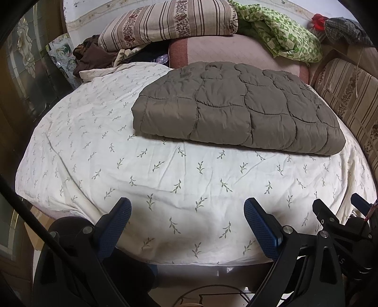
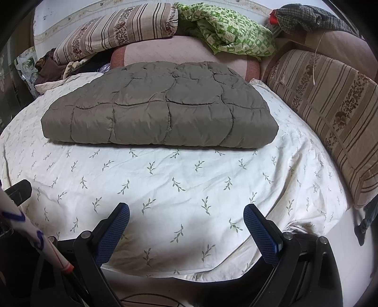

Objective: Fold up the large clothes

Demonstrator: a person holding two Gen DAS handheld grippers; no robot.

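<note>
Quilted jacket [image 1: 236, 106] [image 2: 156, 106]: grey-brown, puffy, slick shell, stitched in curved panels. Folded to a thick rounded slab, lying flat on the far half of the bed, right of centre in the left wrist view, centred in the right wrist view.

Bed sheet [image 1: 165, 184] [image 2: 189, 189]: cream cotton, small green leaf sprigs, lightly creased, near edge hanging over the bed.

Left gripper [image 1: 187, 209]: fingers spread wide, nothing between them, hovering over the near edge of the sheet, well apart from the jacket. Pads blue with fine cross-hatch texture; arms black plastic.

Right gripper [image 2: 186, 213]: same build, fingers likewise spread and empty, over the near sheet edge. It shows at the right edge of the left wrist view.

Far side: striped floral pillow [image 1: 170, 21] [image 2: 118, 28], pink-bordered cushion [image 1: 236, 49] [image 2: 184, 50], crumpled green-patterned cloth [image 1: 283, 35] [image 2: 231, 33], brown garment heap [image 1: 92, 56] far left. Right: long striped bolster [image 1: 349, 99] [image 2: 330, 113].
</note>
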